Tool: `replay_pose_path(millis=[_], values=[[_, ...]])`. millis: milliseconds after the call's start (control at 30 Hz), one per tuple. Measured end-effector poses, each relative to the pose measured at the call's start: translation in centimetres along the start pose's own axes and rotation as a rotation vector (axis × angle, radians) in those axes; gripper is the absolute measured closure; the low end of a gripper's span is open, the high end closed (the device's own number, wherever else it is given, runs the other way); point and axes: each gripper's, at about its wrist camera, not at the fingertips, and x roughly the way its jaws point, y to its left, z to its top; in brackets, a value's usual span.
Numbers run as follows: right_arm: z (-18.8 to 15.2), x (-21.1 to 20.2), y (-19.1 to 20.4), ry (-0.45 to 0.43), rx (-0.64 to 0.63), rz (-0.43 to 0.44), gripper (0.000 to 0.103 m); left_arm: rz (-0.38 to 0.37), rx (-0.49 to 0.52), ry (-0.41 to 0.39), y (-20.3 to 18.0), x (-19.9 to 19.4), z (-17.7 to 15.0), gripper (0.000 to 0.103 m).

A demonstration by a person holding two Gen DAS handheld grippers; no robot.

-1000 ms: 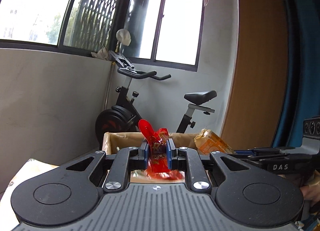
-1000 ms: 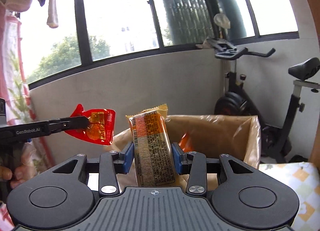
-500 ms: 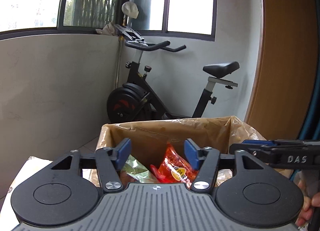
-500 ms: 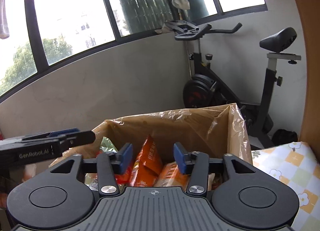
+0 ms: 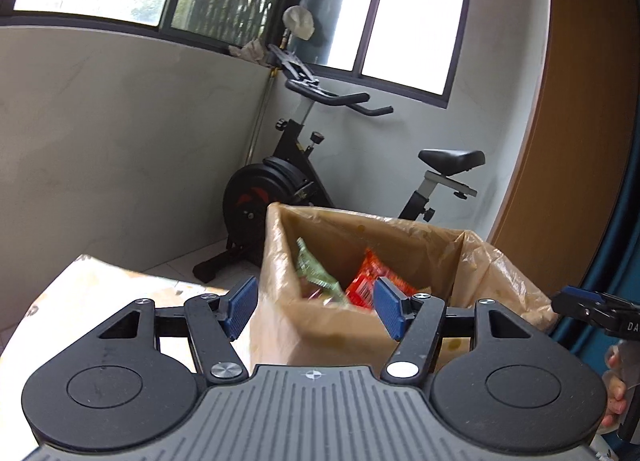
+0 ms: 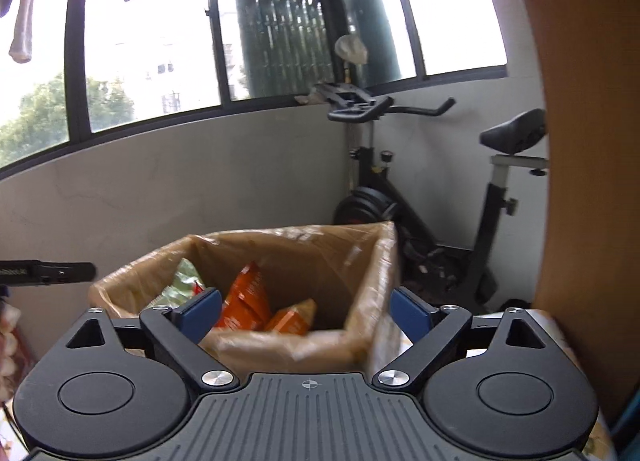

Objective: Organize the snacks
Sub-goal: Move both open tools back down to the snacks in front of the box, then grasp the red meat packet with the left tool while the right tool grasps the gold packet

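Above lined box (image 6: 372,261), left claw (image 5: 316,311) spread, right claw (image 6: 306,311) spread, packet print blurred

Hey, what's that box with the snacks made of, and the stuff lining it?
The box looks like plain brown cardboard: matte, flat walls, square corners. The liner seems to be thin translucent plastic film, glossy and wrinkled, folded over the rim. The snack packets inside look like printed foil or plastic wrappers, though blur leaves that open.

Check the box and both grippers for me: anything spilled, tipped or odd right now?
Nothing stands out. The lined cardboard box stands upright, with the orange packets and green packet inside it, none visible outside. The left gripper and right gripper are both open and empty in front of the box.
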Motion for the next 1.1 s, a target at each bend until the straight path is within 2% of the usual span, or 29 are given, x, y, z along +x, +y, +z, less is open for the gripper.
replay_pose_path(millis=[200, 400, 500, 633, 767, 867, 967, 1100], values=[[-3.6, -1.6, -1.0, 0.032, 0.005, -0.072, 0.012, -0.001, 0.001, 0.04, 0.6, -0.7, -2.9, 0.037], [-6.7, -1.3, -1.7, 0.104, 0.045, -0.093, 0.013, 0.027, -0.029, 0.088, 0.8, 0.0, -5.8, 0.037], [-8.3, -0.7, -1.9, 0.188, 0.062, -0.083, 0.024, 0.041, -0.033, 0.108, 0.6, 0.4, -6.9, 0.037], [-11.5, 0.1, -1.9, 0.315, 0.097, -0.075, 0.028, 0.068, -0.038, 0.127, 0.1, 0.8, -8.2, 0.037], [-14.5, 1.0, -1.5, 0.441, 0.115, -0.127, 0.032, 0.08, -0.032, 0.156, -0.1, 1.1, -9.5, 0.037], [-16.1, 1.5, -1.5, 0.504, 0.141, -0.164, 0.033, 0.081, -0.031, 0.173, -0.1, 1.1, -10.3, 0.037], [-17.1, 2.2, -1.6, 0.537, 0.17, -0.151, 0.034, 0.081, -0.038, 0.186, 0.0, 1.0, -10.9, 0.037], [-17.3, 2.9, -0.6, 0.523, 0.124, -0.146, 0.036, 0.081, -0.048, 0.204, 0.0, 1.1, -11.7, 0.037]])
